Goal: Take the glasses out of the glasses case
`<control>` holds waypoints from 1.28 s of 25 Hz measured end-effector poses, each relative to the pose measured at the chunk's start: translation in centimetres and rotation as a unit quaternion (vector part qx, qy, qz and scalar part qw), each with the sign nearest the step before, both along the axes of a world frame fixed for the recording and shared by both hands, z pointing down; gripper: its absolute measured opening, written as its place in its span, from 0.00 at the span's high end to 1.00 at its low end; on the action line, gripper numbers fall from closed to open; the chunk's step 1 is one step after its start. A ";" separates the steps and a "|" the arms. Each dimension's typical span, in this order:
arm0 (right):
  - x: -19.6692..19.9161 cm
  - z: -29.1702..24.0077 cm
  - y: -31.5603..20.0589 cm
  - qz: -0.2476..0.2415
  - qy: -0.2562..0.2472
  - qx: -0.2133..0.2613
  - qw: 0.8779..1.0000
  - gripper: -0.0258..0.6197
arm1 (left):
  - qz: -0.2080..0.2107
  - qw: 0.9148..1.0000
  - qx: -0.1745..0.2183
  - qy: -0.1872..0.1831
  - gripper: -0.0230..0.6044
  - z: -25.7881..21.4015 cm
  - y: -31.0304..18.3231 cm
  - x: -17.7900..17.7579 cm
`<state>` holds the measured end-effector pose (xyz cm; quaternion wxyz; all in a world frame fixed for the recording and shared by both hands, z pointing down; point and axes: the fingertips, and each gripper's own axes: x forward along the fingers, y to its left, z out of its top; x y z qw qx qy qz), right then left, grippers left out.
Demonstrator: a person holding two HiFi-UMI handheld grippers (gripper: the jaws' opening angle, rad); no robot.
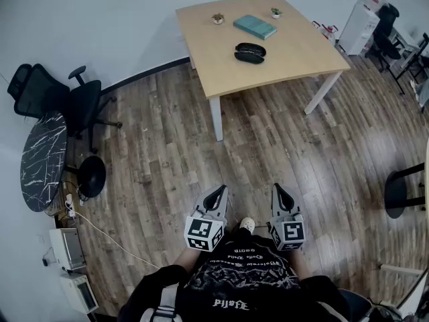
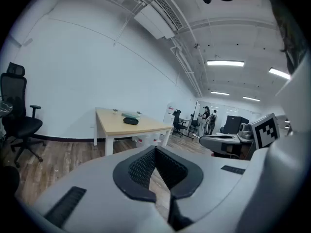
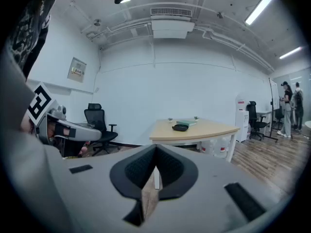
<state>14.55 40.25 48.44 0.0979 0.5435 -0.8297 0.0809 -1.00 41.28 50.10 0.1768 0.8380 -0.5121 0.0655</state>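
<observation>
A black glasses case (image 1: pixel 250 52) lies closed on the light wooden table (image 1: pixel 295 52) far ahead across the room. It shows small in the left gripper view as the case (image 2: pixel 130 121) and in the right gripper view as the case (image 3: pixel 180 127). My left gripper (image 1: pixel 219 192) and right gripper (image 1: pixel 279 190) are held side by side close to my body, over the floor, far from the table. Both are shut with nothing between the jaws. In their own views the left gripper (image 2: pixel 155 150) and right gripper (image 3: pixel 155 147) point toward the table.
A teal book (image 1: pixel 255 26) and two small potted plants (image 1: pixel 218 19) lie on the table behind the case. A black office chair (image 1: pixel 70 102) and a dark marble round table (image 1: pixel 43 159) stand at the left. Wooden floor lies between me and the table. Persons stand far off at the right (image 3: pixel 290 106).
</observation>
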 end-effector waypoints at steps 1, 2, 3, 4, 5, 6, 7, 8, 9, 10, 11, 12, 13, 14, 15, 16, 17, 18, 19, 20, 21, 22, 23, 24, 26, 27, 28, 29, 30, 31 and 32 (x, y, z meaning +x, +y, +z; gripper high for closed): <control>-0.1 0.0 0.1 0.000 0.001 0.001 1.000 0.96 | 0.001 1.000 0.001 -0.001 0.96 0.0 0.1 0.0; -0.1 -0.1 0.3 0.001 0.001 0.001 1.000 0.96 | 0.001 1.000 0.001 -0.002 0.96 0.0 0.2 0.0; -0.2 0.0 0.4 0.001 0.001 0.001 1.000 0.96 | 0.000 1.000 0.002 -0.003 0.96 0.0 0.3 -0.1; -0.2 0.0 0.5 0.002 0.002 0.000 1.000 0.96 | -0.001 1.000 0.002 -0.005 0.96 0.0 0.3 -0.1; -0.2 0.1 0.5 0.002 0.003 -0.001 1.000 0.96 | -0.001 1.000 0.003 -0.006 0.96 0.0 0.4 -0.1; -0.2 0.2 0.6 0.003 0.004 -0.002 1.000 0.96 | -0.001 1.000 0.004 -0.006 0.96 0.0 0.4 -0.1; -0.2 0.3 0.8 0.003 0.006 -0.003 1.000 0.96 | -0.001 1.000 0.004 -0.006 0.96 0.0 0.5 -0.1; -0.2 0.4 0.9 0.004 0.007 -0.003 1.000 0.96 | 0.000 1.000 0.004 -0.005 0.96 0.0 0.6 -0.1; -0.2 0.5 1.0 0.005 0.007 -0.002 1.000 0.96 | 0.000 1.000 0.004 -0.005 0.96 0.1 0.7 -0.1; -0.1 0.5 1.1 0.008 0.007 -0.001 1.000 0.96 | 0.001 1.000 0.004 -0.005 0.96 0.1 0.8 -0.1; 0.0 0.5 1.1 0.011 0.006 0.001 1.000 0.96 | 0.001 1.000 0.004 -0.004 0.96 0.2 0.9 -0.1; 0.0 0.4 1.1 0.013 0.004 0.004 1.000 0.95 | 0.001 1.000 0.004 -0.004 0.96 0.3 1.0 -0.2; 0.0 0.3 1.1 0.015 0.001 0.007 1.000 0.95 | 0.002 1.000 0.004 -0.003 0.96 0.3 1.1 -0.3; 0.0 0.1 1.1 0.017 -0.003 0.010 1.000 0.95 | 0.004 1.000 0.003 -0.001 0.96 0.4 1.1 -0.4; -0.1 -0.1 1.2 0.018 -0.008 0.012 1.000 0.95 | 0.005 1.000 0.003 0.002 0.96 0.3 1.2 -0.5; -0.1 -0.2 1.2 0.019 -0.013 0.014 1.000 0.95 | 0.004 1.000 0.004 0.006 0.96 0.3 1.3 -0.6; 0.0 -0.3 1.3 0.020 -0.017 0.015 1.000 0.95 | 0.000 1.000 0.006 0.010 0.96 0.2 1.4 -0.8; 0.0 -0.4 1.3 0.021 -0.022 0.015 0.999 0.95 | -0.006 1.000 0.009 0.013 0.96 0.0 1.4 -1.0; 0.0 -0.4 1.3 0.022 -0.025 0.015 0.999 0.95 | -0.012 1.000 0.013 0.015 0.95 -0.1 1.4 -1.2; 0.0 -0.4 1.4 0.023 -0.027 0.016 0.999 0.86 | -0.015 1.000 0.015 0.015 0.94 -0.1 1.4 -1.3; 0.0 -0.5 1.4 0.023 -0.028 0.017 0.999 0.80 | -0.015 1.000 0.015 0.015 0.87 -0.1 1.3 -1.4; 0.0 -0.5 1.4 0.024 -0.028 0.018 0.999 0.80 | -0.013 1.000 0.012 0.016 0.76 -0.1 1.3 -1.4; -0.1 -0.5 1.4 0.023 -0.028 0.019 0.999 0.79 | -0.009 1.000 0.009 0.016 0.64 0.0 1.2 -1.4; -0.2 -0.6 1.5 0.022 -0.027 0.019 0.999 0.68 | -0.007 1.000 0.005 0.016 0.55 0.1 1.1 -1.4; -0.5 -0.6 1.5 0.021 -0.022 0.021 0.999 0.61 | -0.004 1.000 -0.003 0.015 0.51 0.3 1.0 -1.7; -0.6 -0.6 1.4 0.021 -0.018 0.022 0.999 0.59 | -0.002 1.000 -0.006 0.016 0.51 0.4 0.9 -1.8; -0.8 -0.6 1.4 0.020 -0.015 0.022 0.999 0.52 | -0.001 1.000 -0.006 0.018 0.51 0.3 0.8 -2.0; -1.0 -0.5 1.3 0.020 -0.013 0.021 0.999 0.51 | -0.001 1.000 -0.005 0.018 0.51 0.2 0.7 -2.2; -1.2 -0.5 1.3 0.021 -0.012 0.021 0.999 0.51 | -0.003 1.000 -0.001 0.016 0.51 0.1 0.6 -2.5; -1.4 -0.4 1.3 0.022 -0.011 0.021 0.999 0.51 | -0.006 1.000 0.002 0.013 0.51 0.0 0.6 -2.9; -1.6 -0.3 1.2 0.024 -0.011 0.021 0.999 0.51 | -0.007 1.000 0.004 0.010 0.51 0.0 0.5 -3.1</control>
